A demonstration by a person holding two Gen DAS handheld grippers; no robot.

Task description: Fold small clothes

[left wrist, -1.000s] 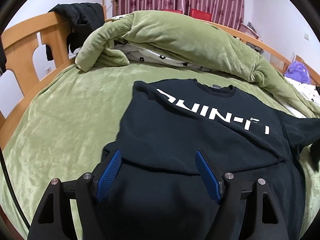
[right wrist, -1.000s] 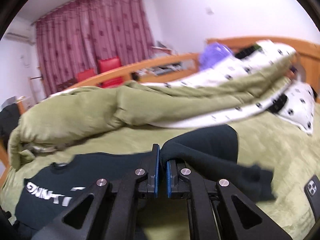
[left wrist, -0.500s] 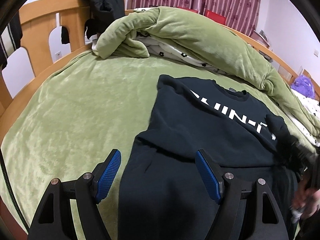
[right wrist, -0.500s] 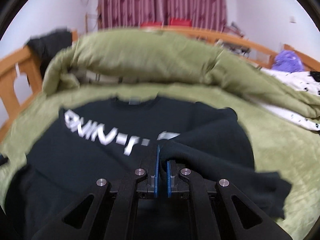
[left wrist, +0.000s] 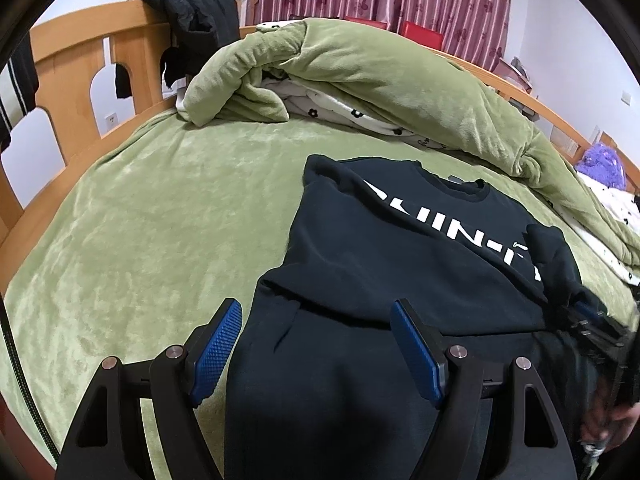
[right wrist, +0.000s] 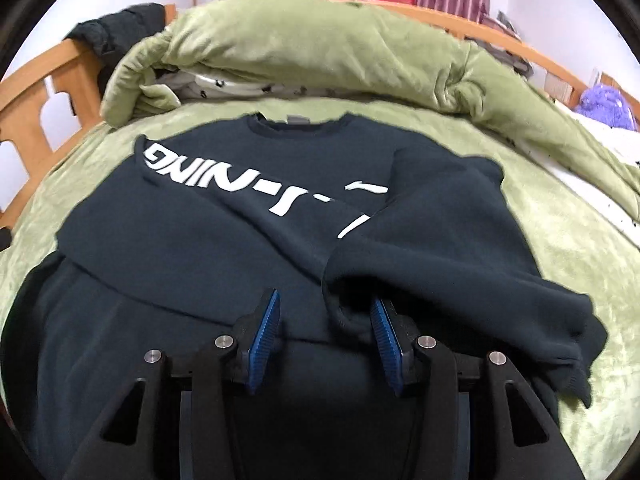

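Note:
A dark navy sweatshirt point(left wrist: 400, 264) with white lettering lies flat on the green bed cover, neck toward the far side; it also shows in the right wrist view point(right wrist: 192, 240). Its left sleeve is folded across the chest. Its right sleeve point(right wrist: 440, 248) is folded inward over the front, cuff lying between my right fingers. My right gripper point(right wrist: 324, 336) is open, just above the sleeve end; it also shows in the left wrist view point(left wrist: 592, 320). My left gripper point(left wrist: 316, 348) is open and empty over the sweatshirt's lower left part.
A rolled green quilt point(left wrist: 360, 80) with a white flowered lining lies across the far side. A wooden bed rail point(left wrist: 80, 80) with dark clothes hung on it stands at left. Bare green cover point(left wrist: 160, 220) lies left of the sweatshirt. A purple plush point(right wrist: 604, 104) sits far right.
My right gripper carried the right sleeve inward over the chest, then opened and let it go. My left gripper stayed open and drifted a little left and back.

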